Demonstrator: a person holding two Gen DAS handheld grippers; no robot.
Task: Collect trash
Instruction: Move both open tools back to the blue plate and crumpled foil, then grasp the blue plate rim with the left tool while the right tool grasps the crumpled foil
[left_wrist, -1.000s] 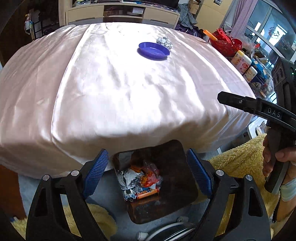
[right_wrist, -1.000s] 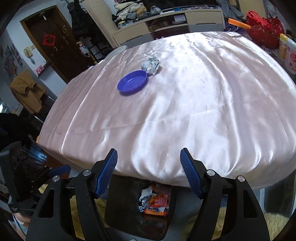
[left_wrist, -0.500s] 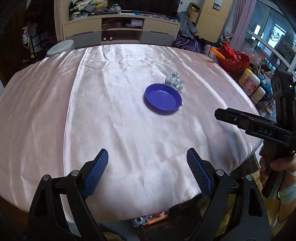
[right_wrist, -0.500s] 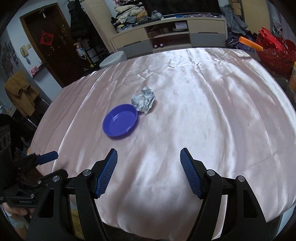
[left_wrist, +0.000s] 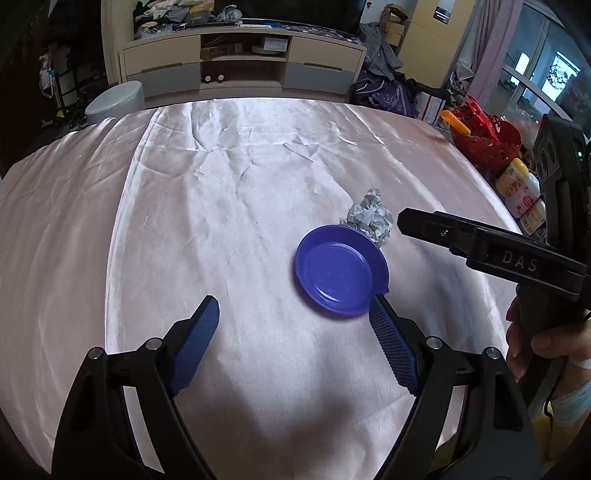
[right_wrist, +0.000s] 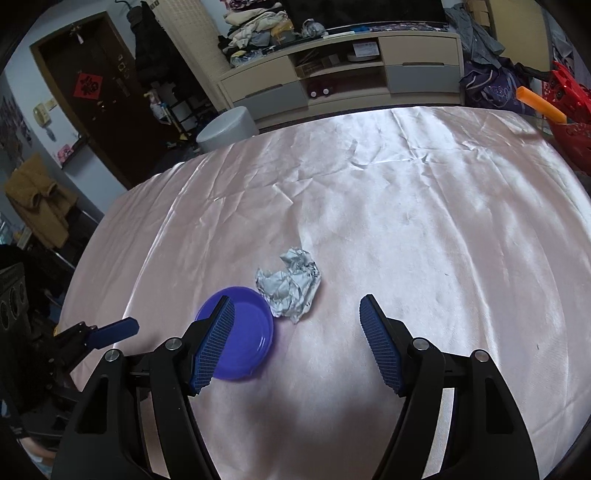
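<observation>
A crumpled silver foil ball (left_wrist: 369, 219) lies on the pink satin tablecloth (left_wrist: 229, 206), touching the far rim of a blue plastic plate (left_wrist: 341, 275). In the right wrist view the foil ball (right_wrist: 290, 286) lies just ahead of my right gripper (right_wrist: 295, 317), which is open and empty, with the blue plate (right_wrist: 240, 339) behind its left finger. My left gripper (left_wrist: 295, 310) is open and empty above the cloth, its right fingertip at the plate's near rim. The right gripper also shows in the left wrist view (left_wrist: 491, 251), from the side.
A red basket (left_wrist: 487, 138) and several bottles (left_wrist: 521, 188) stand off the table's right edge. A grey stool (left_wrist: 114, 103) and a TV cabinet (left_wrist: 243, 70) are beyond the far edge. A dark door (right_wrist: 96, 92) is at the far left.
Both grippers have risen from over the trash bin below the table edge and moved forward over the table toward the plate and foil ball. The bin has dropped out of view.
</observation>
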